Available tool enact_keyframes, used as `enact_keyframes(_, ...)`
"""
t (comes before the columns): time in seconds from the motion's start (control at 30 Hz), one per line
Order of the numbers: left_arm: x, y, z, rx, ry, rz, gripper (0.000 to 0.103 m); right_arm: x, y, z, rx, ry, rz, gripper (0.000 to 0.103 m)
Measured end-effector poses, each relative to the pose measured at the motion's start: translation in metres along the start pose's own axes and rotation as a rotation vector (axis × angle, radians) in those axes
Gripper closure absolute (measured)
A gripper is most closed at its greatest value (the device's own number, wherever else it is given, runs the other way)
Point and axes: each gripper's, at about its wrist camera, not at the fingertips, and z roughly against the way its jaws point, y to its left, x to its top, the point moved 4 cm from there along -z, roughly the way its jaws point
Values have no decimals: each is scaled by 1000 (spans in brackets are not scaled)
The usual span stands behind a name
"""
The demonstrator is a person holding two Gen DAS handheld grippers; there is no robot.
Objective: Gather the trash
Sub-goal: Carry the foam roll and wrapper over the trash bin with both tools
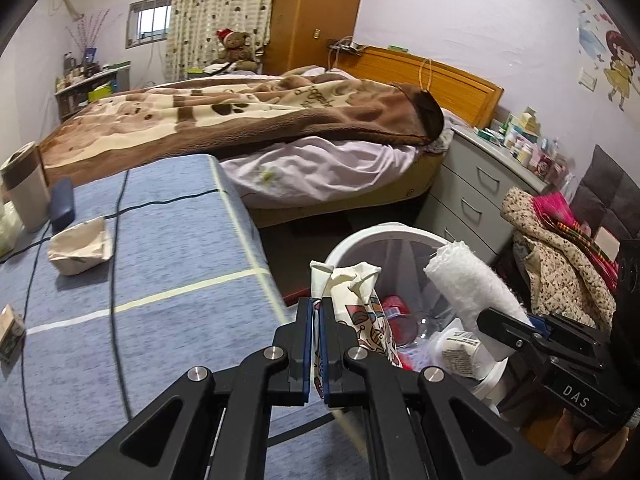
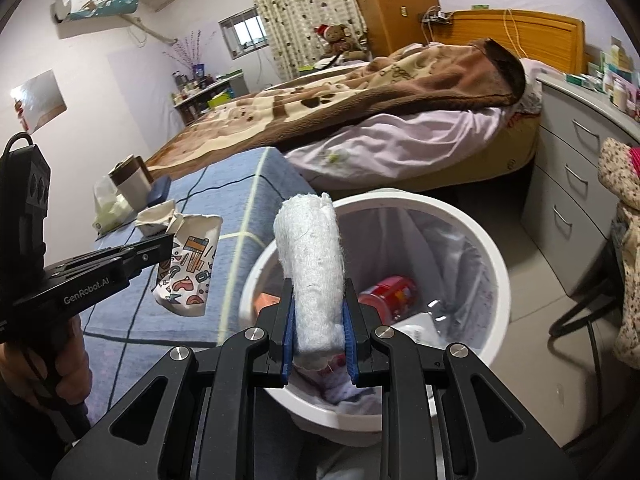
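Note:
My left gripper point(image 1: 316, 308) is shut on a crumpled printed paper bag point(image 1: 352, 300), held at the near rim of the white trash bin point(image 1: 384, 232). It also shows in the right wrist view point(image 2: 188, 268), hanging beside the table edge. My right gripper point(image 2: 316, 300) is shut on a rolled white towel-like wad point(image 2: 310, 256), held over the bin point(image 2: 472, 236). The wad also shows in the left wrist view point(image 1: 468, 284). The bin holds a red can point(image 2: 390, 290) and other rubbish. A crumpled white paper point(image 1: 80, 246) lies on the blue table.
The blue-clothed table point(image 1: 160, 280) carries a cup point(image 1: 24, 192), a dark case point(image 1: 62, 202), a small box point(image 1: 10, 332) and a cable. A bed point(image 1: 280, 120), grey drawers point(image 1: 476, 196) and a chair with clothes point(image 1: 560, 256) surround the bin.

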Motion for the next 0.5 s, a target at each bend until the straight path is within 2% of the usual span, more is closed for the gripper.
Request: enact_keyframes(0.5,-1,-32,-39,-45,57,-43,100,-5,-26,-5,-23,26,-46,80)
